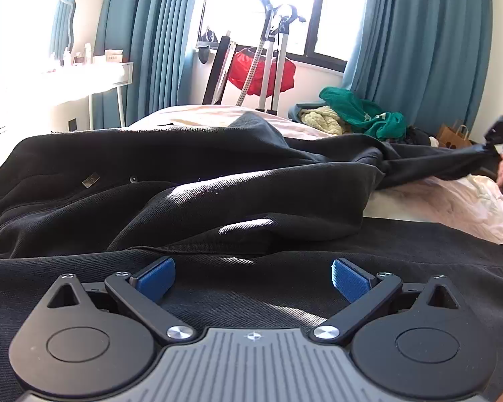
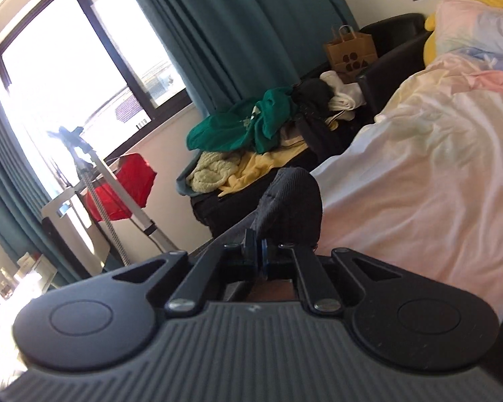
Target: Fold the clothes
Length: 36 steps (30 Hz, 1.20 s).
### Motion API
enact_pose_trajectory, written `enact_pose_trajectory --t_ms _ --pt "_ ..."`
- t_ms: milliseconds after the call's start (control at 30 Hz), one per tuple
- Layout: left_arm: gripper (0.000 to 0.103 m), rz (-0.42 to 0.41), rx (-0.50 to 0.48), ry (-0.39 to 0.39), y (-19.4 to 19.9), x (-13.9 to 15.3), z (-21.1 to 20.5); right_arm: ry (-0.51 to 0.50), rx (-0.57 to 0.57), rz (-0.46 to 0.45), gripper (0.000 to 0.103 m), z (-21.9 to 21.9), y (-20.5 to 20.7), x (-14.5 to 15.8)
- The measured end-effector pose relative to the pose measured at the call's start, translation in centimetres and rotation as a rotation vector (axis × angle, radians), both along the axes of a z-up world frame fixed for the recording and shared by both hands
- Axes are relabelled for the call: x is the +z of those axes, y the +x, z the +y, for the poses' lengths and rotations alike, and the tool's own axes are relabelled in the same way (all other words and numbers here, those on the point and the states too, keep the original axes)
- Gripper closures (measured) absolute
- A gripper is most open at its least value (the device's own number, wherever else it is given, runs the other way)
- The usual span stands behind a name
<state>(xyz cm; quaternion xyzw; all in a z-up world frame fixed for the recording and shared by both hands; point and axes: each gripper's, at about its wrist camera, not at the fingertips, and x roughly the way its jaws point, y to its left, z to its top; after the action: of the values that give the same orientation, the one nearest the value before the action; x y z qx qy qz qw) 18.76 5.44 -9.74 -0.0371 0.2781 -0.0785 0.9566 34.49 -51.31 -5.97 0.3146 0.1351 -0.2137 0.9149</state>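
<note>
A black garment [image 1: 191, 174] lies rumpled across the bed, filling the left wrist view. My left gripper [image 1: 253, 279] rests low over its near part, open, with bare cloth between its blue pads [image 1: 157, 278]. One sleeve [image 1: 446, 160] is stretched taut to the far right, where my right gripper [image 1: 496, 134] holds its end in a person's hand. In the right wrist view my right gripper [image 2: 260, 251] is shut on that dark sleeve cuff [image 2: 291, 201], which sticks up past the fingertips.
The bed has a pale pastel cover [image 2: 419, 167]. Beyond it lies a heap of clothes with a green piece [image 2: 251, 124] and a yellow one. A brown paper bag [image 2: 350, 50], a red bag [image 2: 124, 187] on a stand, teal curtains and a white desk [image 1: 94, 80] stand around.
</note>
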Motion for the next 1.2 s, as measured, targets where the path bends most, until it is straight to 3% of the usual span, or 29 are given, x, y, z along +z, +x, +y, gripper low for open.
enact_pose_trajectory --t_ms 133,267,333,433,533,633,767,833,900,1200 --pt "0.002 -0.027 -0.026 -0.007 -0.4 0.4 -0.4 0.072 -0.198 0.069 0.098 -9.3 -6.7 -3.3" --pt "0.002 -0.043 -0.042 -0.001 -0.5 0.5 -1.0 0.122 -0.178 0.210 0.098 -12.9 -8.4 -7.3" --pt "0.002 -0.047 -0.046 0.004 -0.5 0.4 -1.2 0.170 -0.136 0.241 0.098 -13.5 -7.8 -7.9" --pt "0.002 -0.044 -0.042 0.000 -0.6 0.2 -1.3 0.140 -0.088 0.082 0.098 -13.3 -7.9 -5.3" --pt "0.002 -0.035 -0.041 -0.004 -0.6 0.1 -1.3 0.085 -0.076 0.006 0.098 -13.0 -8.0 -3.1" --pt "0.002 -0.021 -0.036 0.005 -0.8 -0.2 -1.2 0.112 -0.102 0.033 0.098 -13.9 -9.2 -5.3" --pt "0.002 -0.011 -0.041 0.004 -0.9 -0.4 -1.3 0.170 -0.122 0.137 0.098 -14.6 -11.5 -10.9" --pt "0.002 -0.010 -0.046 0.006 -1.1 -0.4 -1.3 0.177 -0.117 0.138 0.098 -14.2 -12.3 -12.2" --pt "0.002 -0.012 -0.048 0.007 -1.4 -0.4 -1.2 0.165 -0.111 0.138 0.096 -13.6 -12.8 -12.0" --pt "0.002 -0.033 -0.071 -0.012 -3.4 0.5 -1.8 -0.039 -0.105 0.243 0.095 -6.0 -17.5 -5.1"
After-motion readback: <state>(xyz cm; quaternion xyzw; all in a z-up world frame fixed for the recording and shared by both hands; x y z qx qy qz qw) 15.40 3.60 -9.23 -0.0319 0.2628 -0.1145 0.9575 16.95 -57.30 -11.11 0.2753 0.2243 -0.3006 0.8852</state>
